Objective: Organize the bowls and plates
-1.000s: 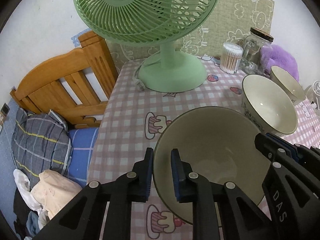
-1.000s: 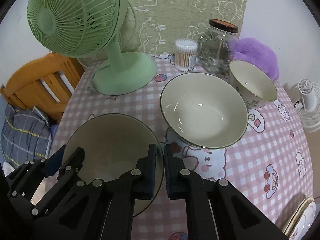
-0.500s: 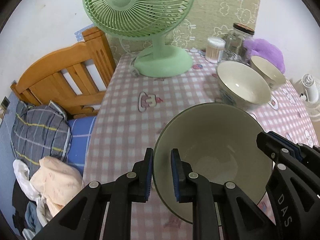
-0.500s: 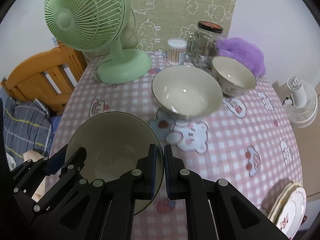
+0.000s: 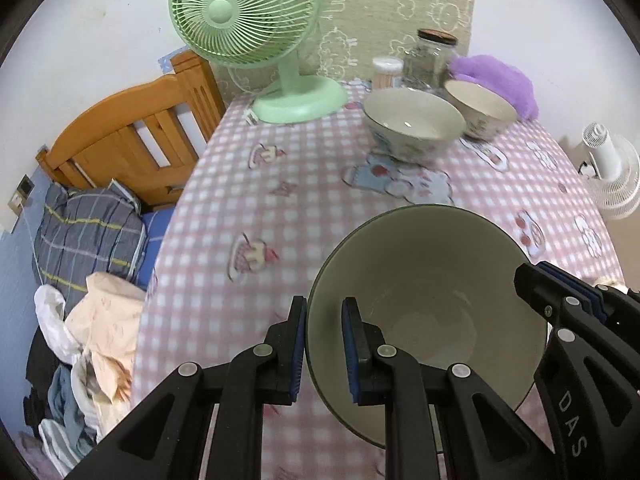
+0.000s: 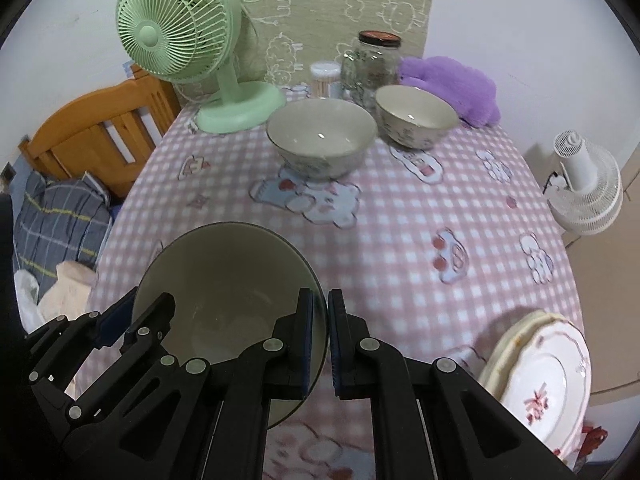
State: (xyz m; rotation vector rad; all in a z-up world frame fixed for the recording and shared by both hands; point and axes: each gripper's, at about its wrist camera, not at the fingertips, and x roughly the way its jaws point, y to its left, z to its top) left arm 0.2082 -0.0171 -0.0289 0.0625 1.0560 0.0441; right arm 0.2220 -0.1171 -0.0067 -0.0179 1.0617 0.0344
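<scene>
Left tongs (image 5: 323, 346) pinching the left rim of a large dark-rimmed bowl (image 5: 432, 300), one blue pad outside the wall and one inside; right tongs (image 6: 319, 338) pinching the opposite rim of the same bowl (image 6: 224, 280), so that the bowl hangs between the two tools, its mouth tilted toward the cameras, above the near part of the counter (image 6: 400, 232), which carries a pink checked cloth with cartoon prints; each tool's black arms show at the edge of the other's view. Ahead of both tongs, well apart from the held bowl, a wide cream bowl (image 6: 322, 142) stands upright on the cloth; just beside it, farther ahead and to the right, a smaller cream bowl (image 6: 416, 120) with a patterned outer wall; whether the two touch cannot be told. Behind these bowls: a clear glass jar (image 6: 374, 64) with a dark lid, a small tub of cotton swabs (image 6: 325, 78), and a purple plush item (image 6: 452, 88). Ahead and to the left of the tongs, a green desk fan (image 6: 180, 28) on its round base. To the right of the right tongs, at the near counter edge, a stack of plates (image 6: 544, 376), the top one white with red flowers. Beyond the counter's right edge, a small white fan (image 6: 584, 184); off its left edge, a wooden bed frame (image 5: 132, 136) with bedding.
</scene>
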